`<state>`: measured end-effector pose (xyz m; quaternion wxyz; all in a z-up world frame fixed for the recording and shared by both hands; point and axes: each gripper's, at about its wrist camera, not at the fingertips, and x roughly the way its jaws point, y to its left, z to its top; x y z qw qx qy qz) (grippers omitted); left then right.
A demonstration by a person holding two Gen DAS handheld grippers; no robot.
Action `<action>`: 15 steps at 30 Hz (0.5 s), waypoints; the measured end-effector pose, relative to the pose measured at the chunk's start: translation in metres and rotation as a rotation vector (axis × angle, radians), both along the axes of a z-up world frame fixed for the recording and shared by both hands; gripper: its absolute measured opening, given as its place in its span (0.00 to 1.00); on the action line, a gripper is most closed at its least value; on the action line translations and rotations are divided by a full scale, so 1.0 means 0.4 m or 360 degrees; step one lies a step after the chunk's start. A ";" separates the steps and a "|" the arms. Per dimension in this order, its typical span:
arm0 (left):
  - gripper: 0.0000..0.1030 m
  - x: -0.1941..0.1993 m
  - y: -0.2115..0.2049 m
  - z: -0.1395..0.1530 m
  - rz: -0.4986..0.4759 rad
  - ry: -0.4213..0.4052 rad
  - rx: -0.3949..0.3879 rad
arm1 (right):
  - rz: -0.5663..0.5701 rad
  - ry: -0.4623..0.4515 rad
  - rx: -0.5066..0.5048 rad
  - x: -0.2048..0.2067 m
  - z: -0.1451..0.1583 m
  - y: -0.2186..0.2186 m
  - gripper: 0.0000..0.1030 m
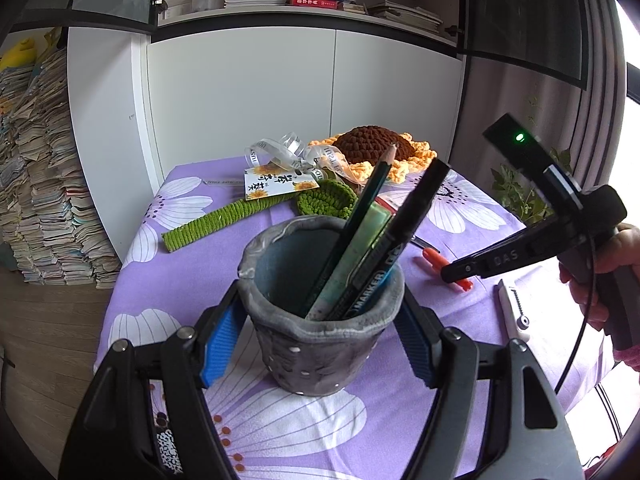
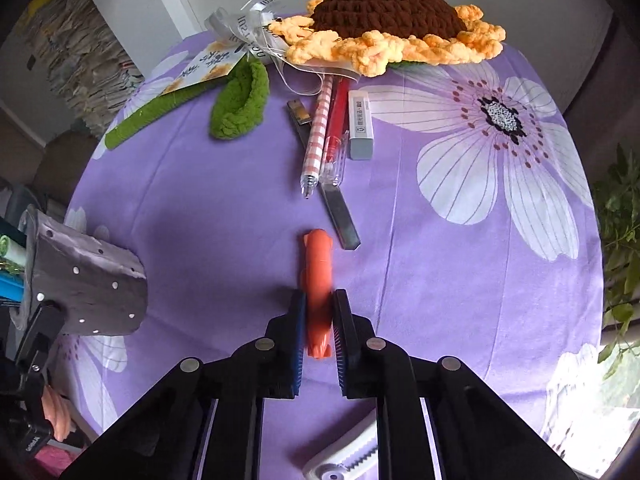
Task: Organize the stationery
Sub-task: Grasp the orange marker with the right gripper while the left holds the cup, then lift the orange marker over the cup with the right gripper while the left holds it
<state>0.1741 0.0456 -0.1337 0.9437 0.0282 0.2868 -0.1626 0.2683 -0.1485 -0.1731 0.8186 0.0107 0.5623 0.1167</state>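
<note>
A grey pen cup (image 1: 316, 360) stands on the purple flowered tablecloth (image 1: 192, 264), and my left gripper (image 1: 320, 312) is shut on its sides. Inside it lean a dark pencil (image 1: 360, 216), a black marker (image 1: 404, 236) and a green ruler (image 1: 360, 256). In the right wrist view the cup (image 2: 88, 284) sits at the left edge. An orange pen (image 2: 318, 264) lies on the cloth (image 2: 440, 300), and my right gripper (image 2: 319, 300) points steeply down with both pads pressed on the pen's near half. The left wrist view shows that gripper (image 1: 450, 276) right of the cup, over the orange pen (image 1: 434, 258).
Beyond the orange pen lie a checked pen (image 2: 318, 136), a red pen (image 2: 336, 120), a white eraser (image 2: 361, 124) and a dark metal bar (image 2: 340, 212). A crochet sunflower (image 2: 384, 8) with a green leaf (image 2: 240, 100) fills the far edge. A white toothed tool (image 2: 340, 468) lies near me.
</note>
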 end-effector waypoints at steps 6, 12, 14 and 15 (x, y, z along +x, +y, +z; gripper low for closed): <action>0.68 -0.004 0.001 -0.002 0.0011 -0.0008 -0.0003 | 0.0049 -0.0207 0.0269 -0.076 0.154 -0.003 0.14; 0.68 -0.007 -0.002 -0.003 0.0023 -0.0014 0.0005 | 0.0359 -0.0555 0.0537 -0.179 0.380 0.096 0.14; 0.68 -0.007 -0.003 -0.003 0.0026 -0.0012 0.0006 | 0.0480 -0.0608 0.0531 -0.198 0.412 0.153 0.14; 0.68 -0.008 -0.003 -0.003 0.0023 -0.0013 0.0007 | 0.0518 -0.0625 0.0482 -0.204 0.414 0.181 0.14</action>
